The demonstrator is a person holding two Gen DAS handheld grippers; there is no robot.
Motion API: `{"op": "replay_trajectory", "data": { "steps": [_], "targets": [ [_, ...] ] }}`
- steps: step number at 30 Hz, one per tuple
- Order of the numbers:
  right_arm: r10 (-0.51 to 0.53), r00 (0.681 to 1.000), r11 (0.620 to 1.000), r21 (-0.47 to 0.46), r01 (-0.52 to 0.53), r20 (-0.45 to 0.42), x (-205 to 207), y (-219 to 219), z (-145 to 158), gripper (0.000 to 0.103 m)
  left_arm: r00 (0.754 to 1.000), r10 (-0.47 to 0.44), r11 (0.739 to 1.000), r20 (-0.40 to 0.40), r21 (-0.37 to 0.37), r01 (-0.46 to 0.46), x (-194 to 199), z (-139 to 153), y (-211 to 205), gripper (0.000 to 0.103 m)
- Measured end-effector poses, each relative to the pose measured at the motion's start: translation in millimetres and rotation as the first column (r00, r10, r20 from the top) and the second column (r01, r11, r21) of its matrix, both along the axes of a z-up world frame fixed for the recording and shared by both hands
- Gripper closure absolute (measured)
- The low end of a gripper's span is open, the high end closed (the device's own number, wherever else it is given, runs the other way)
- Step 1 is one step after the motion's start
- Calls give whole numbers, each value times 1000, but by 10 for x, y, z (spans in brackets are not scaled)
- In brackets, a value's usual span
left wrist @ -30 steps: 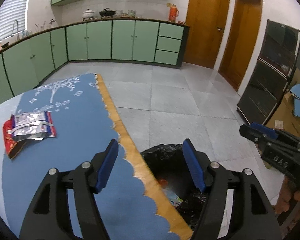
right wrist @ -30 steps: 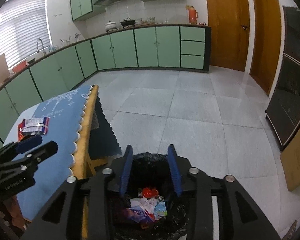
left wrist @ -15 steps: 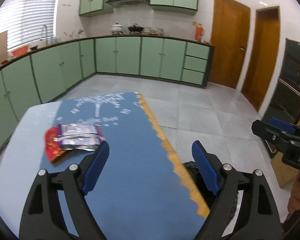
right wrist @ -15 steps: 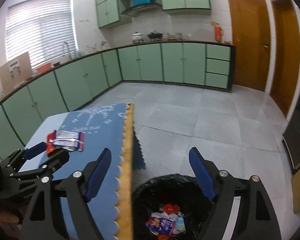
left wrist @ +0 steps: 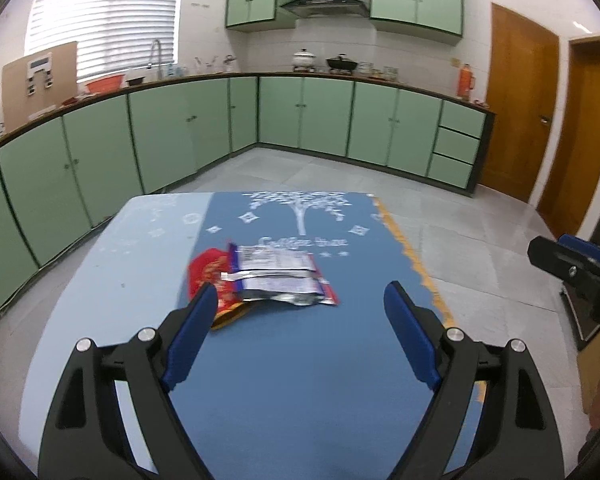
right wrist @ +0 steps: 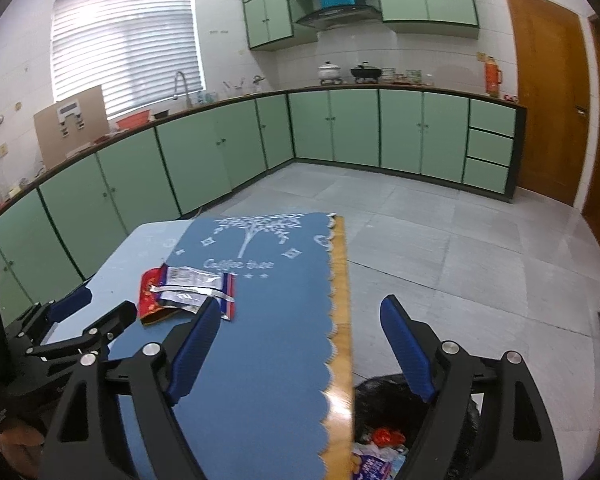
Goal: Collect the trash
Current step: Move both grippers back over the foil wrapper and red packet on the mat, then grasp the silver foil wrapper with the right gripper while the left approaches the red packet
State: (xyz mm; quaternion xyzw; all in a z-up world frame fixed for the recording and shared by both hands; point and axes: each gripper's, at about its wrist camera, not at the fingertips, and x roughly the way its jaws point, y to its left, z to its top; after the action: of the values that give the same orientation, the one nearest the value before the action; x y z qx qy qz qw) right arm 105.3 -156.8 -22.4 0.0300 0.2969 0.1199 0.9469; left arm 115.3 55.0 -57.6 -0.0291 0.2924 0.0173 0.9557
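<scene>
**Spotter:** Where's the trash, and what have your jaws got?

**Operator:** Nothing in either. My left gripper (left wrist: 296,300) stands wide apart and empty, and so does my right gripper (right wrist: 296,316). Two wrappers lie together on the blue cloth (left wrist: 300,360) of the bench (left wrist: 112,248): a silver wrapper (left wrist: 278,276) overlapping a red wrapper (left wrist: 206,270). The bin (right wrist: 380,388) with its black liner sits on the floor just beside the bench edge, some rubbish already in it.

**Spotter:** How will they handle?

**Operator:** I judge them feather-light, thin, crinkly and slick, lying nearly flat. I'd go for the silver one's lifted, crumpled near edge, one pad sliding under it, since a pinch from straight above may just skate off the foil.
</scene>
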Motion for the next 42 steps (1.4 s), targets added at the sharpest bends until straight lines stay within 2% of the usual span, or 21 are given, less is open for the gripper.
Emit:
{"op": "replay_trajectory", "data": {
  "steps": [15, 24, 27, 32, 42],
  "targets": [
    [98, 995, 995, 5, -98, -21, 639, 680, -270, 23, 990, 136, 990, -38, 30, -135, 353, -323, 710, 21],
    [177, 979, 984, -15, -179, -106, 1024, 1158, -762, 24, 976, 198, 980, -89, 40, -195, 455, -542, 1041, 21],
    [199, 970, 978, -34, -205, -141, 1126, 1305, -924, 24, 973, 210, 977, -99, 45, -207, 453, -606, 1110, 21],
    [229, 961, 967, -79, -244, -156, 1116, 1451, -1020, 24, 969, 221, 975, -113, 41, -218, 467, -664, 1182, 21],
    [237, 947, 963, -76, -258, -217, 1285, 1555, -1258, 24, 966, 218, 976, -141, 23, -217, 538, -776, 1206, 21]
  ]
}}
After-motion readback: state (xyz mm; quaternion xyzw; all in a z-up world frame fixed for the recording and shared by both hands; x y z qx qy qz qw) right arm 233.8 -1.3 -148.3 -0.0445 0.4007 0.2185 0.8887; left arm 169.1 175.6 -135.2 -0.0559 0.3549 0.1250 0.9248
